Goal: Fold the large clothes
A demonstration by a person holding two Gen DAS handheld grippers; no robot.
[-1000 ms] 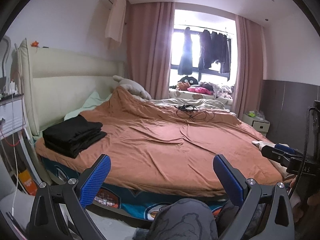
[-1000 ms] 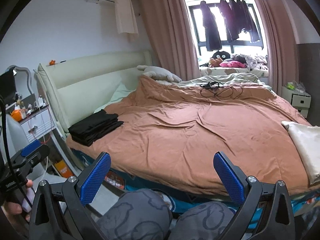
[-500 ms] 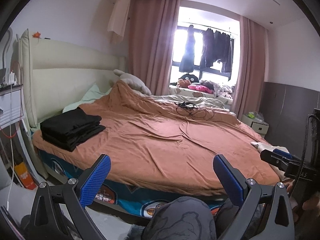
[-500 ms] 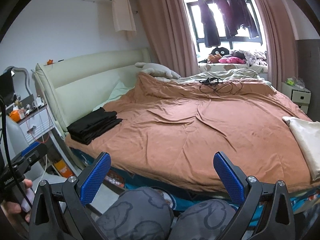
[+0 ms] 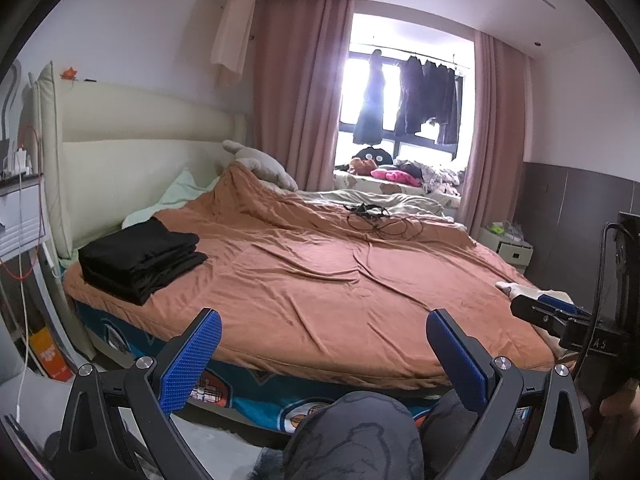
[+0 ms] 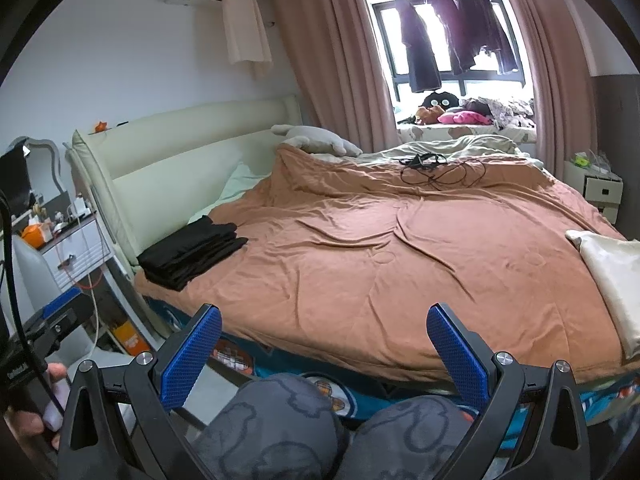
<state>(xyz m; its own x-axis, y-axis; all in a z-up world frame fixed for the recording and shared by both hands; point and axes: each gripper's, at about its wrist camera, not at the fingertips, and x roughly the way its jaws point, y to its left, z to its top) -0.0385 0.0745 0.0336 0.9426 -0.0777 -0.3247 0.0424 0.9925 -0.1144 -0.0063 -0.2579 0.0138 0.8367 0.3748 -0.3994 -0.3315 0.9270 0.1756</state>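
Note:
A folded stack of black clothes [image 5: 140, 258] [image 6: 192, 250] lies at the bed's left corner near the headboard, on the rust-orange quilt [image 5: 340, 280] [image 6: 380, 264]. My left gripper [image 5: 322, 354] hangs open in front of the bed's near edge, holding nothing. Open and just as bare, my right gripper [image 6: 324, 348] faces the same edge. In the left wrist view the right gripper also shows at the right edge [image 5: 556, 316]; the left gripper shows at the far left of the right wrist view [image 6: 56, 320]. The person's knees in grey patterned trousers [image 5: 352, 436] [image 6: 280, 428] sit below both.
Black cables [image 5: 380, 220] [image 6: 436, 168] lie tangled on the far part of the quilt. A cream pillow [image 6: 612, 276] rests at the bed's right edge. A nightstand [image 6: 72, 252] stands left of the headboard, another [image 6: 596, 192] on the far right. Clothes hang at the window [image 5: 424, 96].
Both cameras have shifted slightly; the bed sits a little lower and further off in view. Both grippers stay open and the black stack has not moved.

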